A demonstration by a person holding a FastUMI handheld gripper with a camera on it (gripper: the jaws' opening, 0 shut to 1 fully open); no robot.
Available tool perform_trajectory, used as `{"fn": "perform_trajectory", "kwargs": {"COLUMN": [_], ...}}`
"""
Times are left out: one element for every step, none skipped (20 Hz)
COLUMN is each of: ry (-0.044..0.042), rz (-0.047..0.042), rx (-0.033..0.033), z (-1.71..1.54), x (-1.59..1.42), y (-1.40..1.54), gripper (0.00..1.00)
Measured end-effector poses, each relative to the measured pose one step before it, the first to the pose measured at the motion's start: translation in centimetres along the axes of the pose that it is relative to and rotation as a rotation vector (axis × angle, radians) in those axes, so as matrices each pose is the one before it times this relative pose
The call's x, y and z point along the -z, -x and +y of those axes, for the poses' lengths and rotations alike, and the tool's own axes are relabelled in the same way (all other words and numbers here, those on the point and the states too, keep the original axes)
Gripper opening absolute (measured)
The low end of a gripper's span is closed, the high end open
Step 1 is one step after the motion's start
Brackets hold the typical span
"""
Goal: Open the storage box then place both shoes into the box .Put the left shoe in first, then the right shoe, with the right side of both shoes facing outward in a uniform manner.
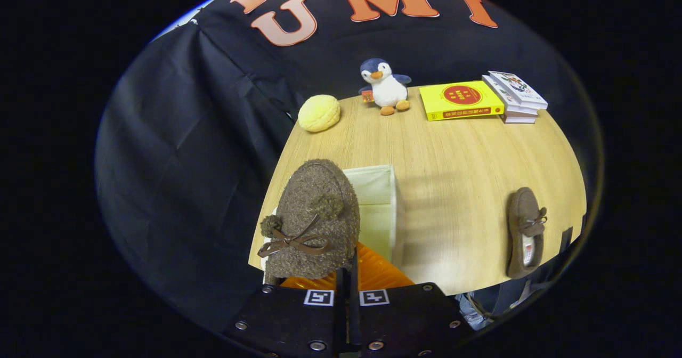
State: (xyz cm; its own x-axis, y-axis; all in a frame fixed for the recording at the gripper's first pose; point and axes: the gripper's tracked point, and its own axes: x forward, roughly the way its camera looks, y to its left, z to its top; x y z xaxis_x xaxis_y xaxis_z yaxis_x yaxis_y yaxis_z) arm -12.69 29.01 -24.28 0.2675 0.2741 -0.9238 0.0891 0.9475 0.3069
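— Status? The hand-held gripper [345, 275], fingers clamped together on a fuzzy brown shoe [311, 222], holds it above the open storage box [381, 209].

— Best lowered squarely inside; the other shoe [525, 233] waits on the desk [453, 155].

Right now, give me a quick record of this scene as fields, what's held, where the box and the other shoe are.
gripper: shut on the held shoe
held shoe: fuzzy brown, bow and pompoms, over the box
storage box: open, cream inside, just beyond the fingers
other shoe: lying on the table, apart from the box
background: yellow bun, penguin toy, yellow book, book stack
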Motion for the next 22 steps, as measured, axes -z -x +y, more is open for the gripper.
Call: {"fn": "perform_trajectory", "kwargs": {"ry": [0.00263,0.00456,-0.00167,-0.00441,-0.01189,-0.00950,-0.00538,0.00317,0.00302,0.00314,0.00272,0.00401,-0.00144,-0.00427,0.00034,-0.00534,-0.01071,-0.00076,0.01498,0.02818,0.02790,0.02415], "rz": [0.00790,0.01064,0.01160,0.01884,0.00460,0.00328,0.00282,0.00974,0.01951,0.02027,0.01949,0.01214,0.01647,0.01322,0.01829,0.02443,0.01502,0.00354,-0.01600,-0.02276,-0.02424,-0.03089], "rx": [0.01035,0.01606,0.01985,0.01593,0.01207,0.00460,0.00712,0.01830,0.01595,0.00590,-0.00576,-0.01136,-0.00876,-0.00359,-0.01071,-0.02613,-0.03121,-0.01909,-0.00792,-0.00171,-0.00261,-0.00699], "z": [0.502,0.459,0.289,0.237,0.239,0.311,0.322,-0.092,-0.022,0.329,0.472,0.602,0.433,0.227,0.135,0.281,0.281,0.018,0.056,-0.178,-0.234,-0.247], "x": [0.299,0.361,0.418,0.514,0.185,-0.074,-0.076,0.062,0.321,0.327,0.421,0.344,0.513,0.715,0.576,0.731,0.487,-0.096,-0.482,-0.347,-0.634,-0.380], "y": [-0.960,-0.908,-1.034,-1.092,-0.886,-0.861,-0.904,-0.709,-0.764,-0.676,-0.680,-0.412,-0.422,-0.249,-0.268,-0.272,0.080,0.367,0.660,0.881,1.021,1.244], "gripper": [0.04,0.03,0.03,0.03,0.03,0.03,0.03,0.03,0.03,0.03,0.03,0.04,0.05,0.12,0.15,0.23,0.27,0.36,0.41,0.48,0.51,0.58]}}
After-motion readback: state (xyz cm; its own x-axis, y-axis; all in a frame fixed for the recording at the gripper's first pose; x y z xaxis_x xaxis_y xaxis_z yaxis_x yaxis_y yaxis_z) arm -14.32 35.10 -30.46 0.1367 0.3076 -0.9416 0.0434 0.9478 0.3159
